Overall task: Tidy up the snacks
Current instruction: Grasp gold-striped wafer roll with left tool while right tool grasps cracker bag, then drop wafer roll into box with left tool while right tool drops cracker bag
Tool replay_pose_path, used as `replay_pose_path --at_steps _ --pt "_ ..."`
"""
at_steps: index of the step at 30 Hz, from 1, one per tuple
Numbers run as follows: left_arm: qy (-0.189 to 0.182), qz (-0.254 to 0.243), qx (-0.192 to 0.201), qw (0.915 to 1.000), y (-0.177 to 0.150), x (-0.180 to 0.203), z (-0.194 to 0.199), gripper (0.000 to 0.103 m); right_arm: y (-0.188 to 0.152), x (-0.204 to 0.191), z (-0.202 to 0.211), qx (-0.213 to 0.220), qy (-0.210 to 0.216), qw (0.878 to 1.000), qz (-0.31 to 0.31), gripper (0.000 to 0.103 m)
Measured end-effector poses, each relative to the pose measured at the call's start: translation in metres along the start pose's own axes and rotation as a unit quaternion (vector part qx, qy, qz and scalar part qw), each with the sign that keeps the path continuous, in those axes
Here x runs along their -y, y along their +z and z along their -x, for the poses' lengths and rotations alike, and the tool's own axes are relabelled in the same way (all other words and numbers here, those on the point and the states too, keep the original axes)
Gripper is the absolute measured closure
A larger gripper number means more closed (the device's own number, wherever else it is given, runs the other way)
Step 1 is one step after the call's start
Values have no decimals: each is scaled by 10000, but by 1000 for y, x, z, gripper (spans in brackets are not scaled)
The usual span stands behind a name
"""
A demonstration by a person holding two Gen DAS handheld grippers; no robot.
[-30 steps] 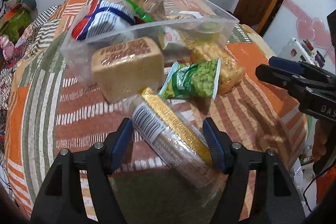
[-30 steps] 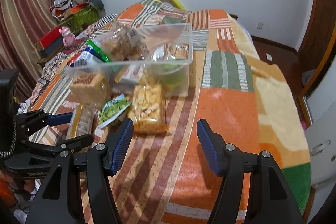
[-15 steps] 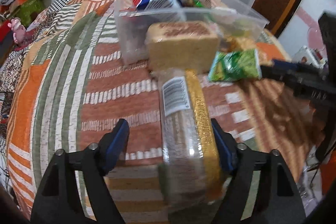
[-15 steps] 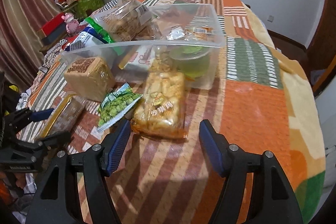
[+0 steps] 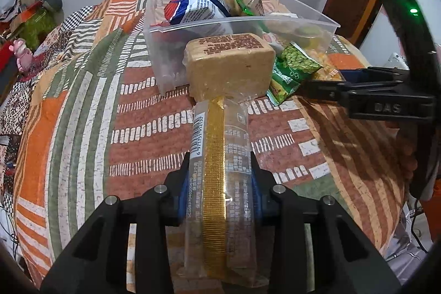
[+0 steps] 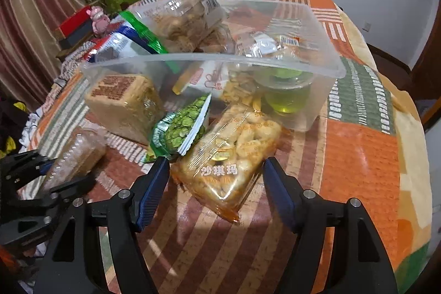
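My left gripper (image 5: 220,183) is shut on a long clear snack pack with a gold strip (image 5: 217,156), which points at a tan block-shaped pack (image 5: 228,65). The same pack shows in the right wrist view (image 6: 77,153), held by the left gripper (image 6: 46,172). My right gripper (image 6: 215,178) is open, its jaws either side of the near end of an orange-edged snack bag (image 6: 234,156). A green pea packet (image 6: 182,128) lies between that bag and the tan block (image 6: 124,104). A clear plastic bin (image 6: 209,62) behind holds several snacks.
Everything lies on a patchwork orange, green and brown cloth (image 6: 358,156). A green jelly cup (image 6: 286,95) sits in the bin's right corner. Clutter and a pink toy (image 6: 97,18) are at the far left. The right gripper (image 5: 358,90) reaches in at the right of the left wrist view.
My left gripper has closed on the gold-strip pack, which now lies straight along the fingers. My right gripper has moved forward to straddle the orange-edged bag.
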State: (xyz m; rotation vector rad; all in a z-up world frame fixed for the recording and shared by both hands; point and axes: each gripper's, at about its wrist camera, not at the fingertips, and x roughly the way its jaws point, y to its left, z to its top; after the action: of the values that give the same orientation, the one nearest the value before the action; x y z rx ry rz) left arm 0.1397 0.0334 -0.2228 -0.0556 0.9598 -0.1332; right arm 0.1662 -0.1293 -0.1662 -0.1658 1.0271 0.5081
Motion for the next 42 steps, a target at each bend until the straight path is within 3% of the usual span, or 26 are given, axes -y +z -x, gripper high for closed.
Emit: replay_pose_path --at_steps 8,14,22,24,25,36,42 --pt "51 48 263 9996 6 -7 25 67 -3 16 5 -8 92 9992 -381 37" --pt "88 75 484 9988 18 -12 40 67 -15 37 21 24 47 9980 -623 49" --pt "204 218 658 9974 34 -24 47 67 1 31 13 110 -178 9988 -442 49" --pt "246 234 740 9967 41 -29 51 67 3 29 9 107 -202 9989 -416 60" --pt "254 238 762 9965 43 -30 52 67 3 28 7 97 -210 9989 -415 60" --pt "306 306 1115 9928 79 -41 61 67 -12 33 44 446 -327 9980 -313 62" --pt "272 351 1282 9908 102 -45 63 67 1 35 76 942 -294 9944 -387 62"
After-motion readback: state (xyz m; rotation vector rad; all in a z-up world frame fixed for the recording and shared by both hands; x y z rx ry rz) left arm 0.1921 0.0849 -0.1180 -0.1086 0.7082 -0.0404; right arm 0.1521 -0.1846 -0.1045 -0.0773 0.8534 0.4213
